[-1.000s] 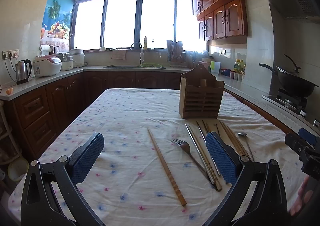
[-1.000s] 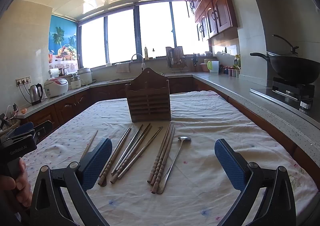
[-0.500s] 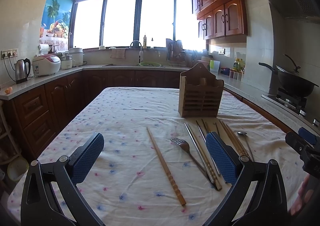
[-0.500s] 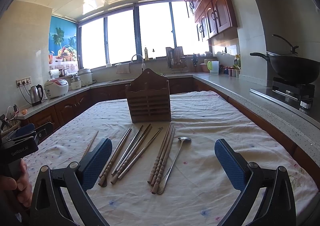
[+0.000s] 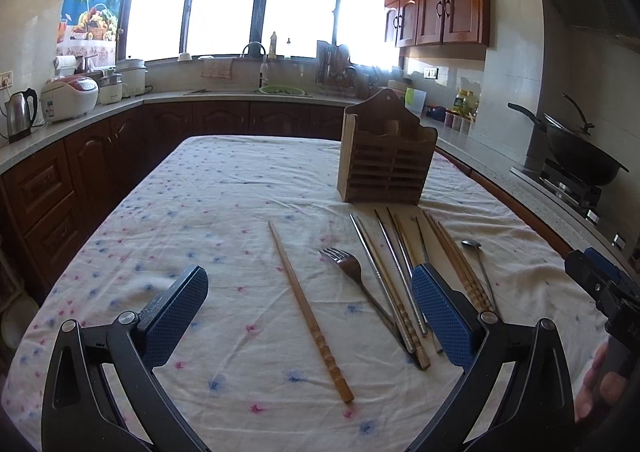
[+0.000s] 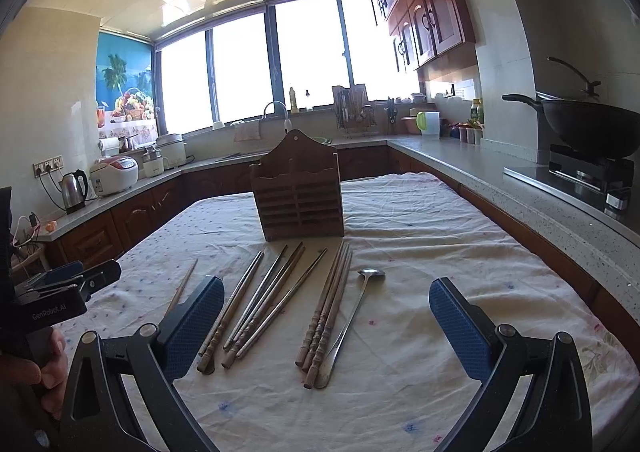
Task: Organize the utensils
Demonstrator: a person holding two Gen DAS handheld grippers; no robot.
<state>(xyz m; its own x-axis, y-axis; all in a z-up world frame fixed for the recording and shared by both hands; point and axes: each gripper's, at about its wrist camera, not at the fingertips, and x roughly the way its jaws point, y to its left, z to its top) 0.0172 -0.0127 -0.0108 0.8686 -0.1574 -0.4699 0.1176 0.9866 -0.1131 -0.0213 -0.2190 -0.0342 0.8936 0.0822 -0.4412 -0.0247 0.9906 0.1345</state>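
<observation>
A wooden utensil holder [image 5: 386, 156] [image 6: 298, 194] stands upright on the cloth-covered table. In front of it lie a lone wooden chopstick [image 5: 310, 310], a fork [image 5: 350, 272], several wooden and metal chopsticks [image 5: 394, 276] [image 6: 262, 300], a bundle of wooden chopsticks [image 6: 326, 310] and a metal spoon [image 6: 350, 322] [image 5: 478, 260]. My left gripper [image 5: 310, 316] is open and empty above the lone chopstick and fork. My right gripper [image 6: 328, 326] is open and empty above the bundle and spoon.
The table wears a white floral cloth [image 5: 224, 204]. Kitchen counters run round it, with a kettle [image 5: 18, 114], a rice cooker [image 5: 70, 96] and a sink [image 5: 256, 90]. A black wok [image 6: 588, 124] sits on the stove at the right.
Both grippers have stayed nearly still. The left view has tilted down slightly. No utensil has moved.
</observation>
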